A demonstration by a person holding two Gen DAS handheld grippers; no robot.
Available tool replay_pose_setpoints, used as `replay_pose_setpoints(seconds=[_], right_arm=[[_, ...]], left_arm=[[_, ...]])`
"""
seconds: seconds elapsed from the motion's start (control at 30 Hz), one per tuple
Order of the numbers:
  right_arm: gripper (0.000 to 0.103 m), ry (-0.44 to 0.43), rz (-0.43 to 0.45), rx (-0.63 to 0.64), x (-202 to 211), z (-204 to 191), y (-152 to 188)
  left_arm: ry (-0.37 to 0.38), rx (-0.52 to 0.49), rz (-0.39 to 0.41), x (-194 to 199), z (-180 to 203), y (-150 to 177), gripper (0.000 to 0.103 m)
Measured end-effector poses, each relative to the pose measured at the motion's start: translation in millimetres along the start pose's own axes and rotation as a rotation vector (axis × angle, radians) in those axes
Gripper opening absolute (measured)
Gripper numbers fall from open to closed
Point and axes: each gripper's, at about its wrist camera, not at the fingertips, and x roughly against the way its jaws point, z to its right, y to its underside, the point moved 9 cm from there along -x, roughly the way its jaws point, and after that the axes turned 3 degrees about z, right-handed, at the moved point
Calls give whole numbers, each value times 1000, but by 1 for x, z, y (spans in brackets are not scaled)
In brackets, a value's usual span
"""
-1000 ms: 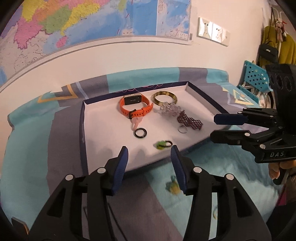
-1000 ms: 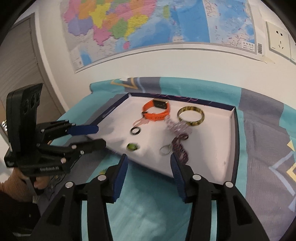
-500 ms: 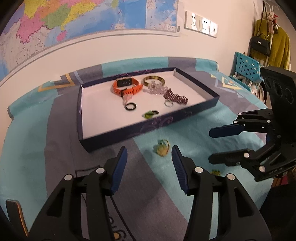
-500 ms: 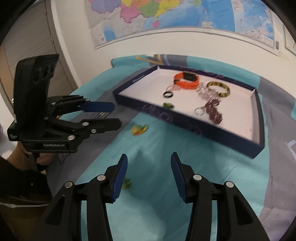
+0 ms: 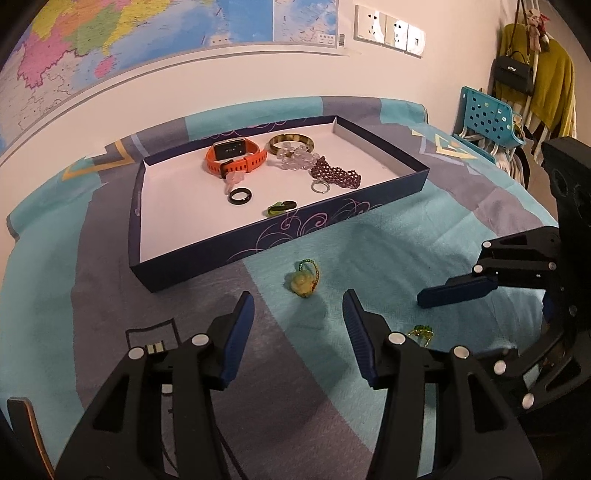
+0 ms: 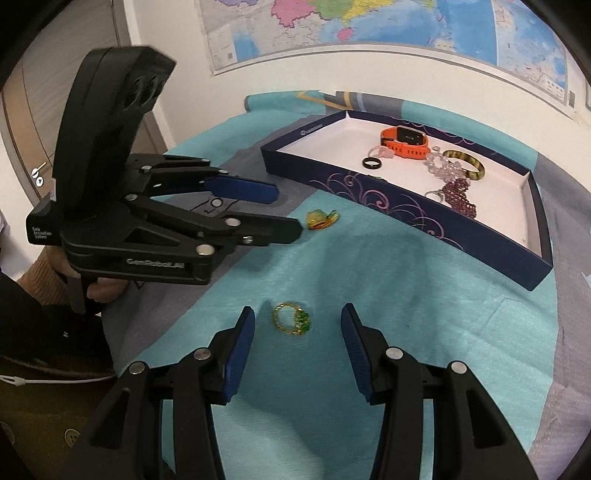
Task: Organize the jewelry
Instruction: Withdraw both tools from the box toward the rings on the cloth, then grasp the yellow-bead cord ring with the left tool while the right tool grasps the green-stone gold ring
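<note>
A dark blue tray (image 5: 332,218) (image 6: 424,218) with a white floor lies on the teal bedcover. In it are an orange watch (image 5: 236,157) (image 6: 406,142), a black ring (image 5: 241,195) (image 6: 372,163), a gold bangle (image 5: 291,142) (image 6: 467,164), bead bracelets (image 5: 334,175) and a small green piece (image 5: 280,207). A yellow-green pendant (image 5: 303,282) (image 6: 320,219) lies on the cover just beyond my left gripper (image 5: 298,321) (image 6: 284,210), which is open and empty. A gold ring with green stones (image 6: 291,319) (image 5: 421,332) lies just ahead of my right gripper (image 6: 297,336), open and empty.
A map and wall sockets (image 5: 388,27) hang behind the bed. A teal basket (image 5: 487,118), a bag and hanging clothes stand at the far right. A hand (image 6: 99,290) holds the left gripper's grip. A small dark device (image 5: 153,349) lies on the cover by the left finger.
Both grippers have drawn back from over the tray and sunk toward the cover. The pendant now lies before the left gripper and the gold ring before the right; jaws unchanged.
</note>
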Motion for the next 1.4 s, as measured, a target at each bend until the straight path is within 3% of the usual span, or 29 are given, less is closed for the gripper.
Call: replay_pose_setpoints(seconds=[0.17,0.27,0.33,0.53,0.93,1.4], right_arm=[[41,49,-5,60,-4,-7,0],[31,61,-2,49,-2,-2,1],[19,70,1,35,-1,3,1],[9,72,5,17,1,9,1],[9,89,40,-44,9,27,-5],[9,94,51,-71,10,35,-9]], left_arm=[[2,11,-10,-2,0,0,48],[6,12,-14,-3,1,0,46],[9,11,-17,-5,2,0,45],[27,5,-35,-13,8,-2,38],[17,35,-71,-27,5,-5,15],[33,46,-57,-22,8,-4,14]])
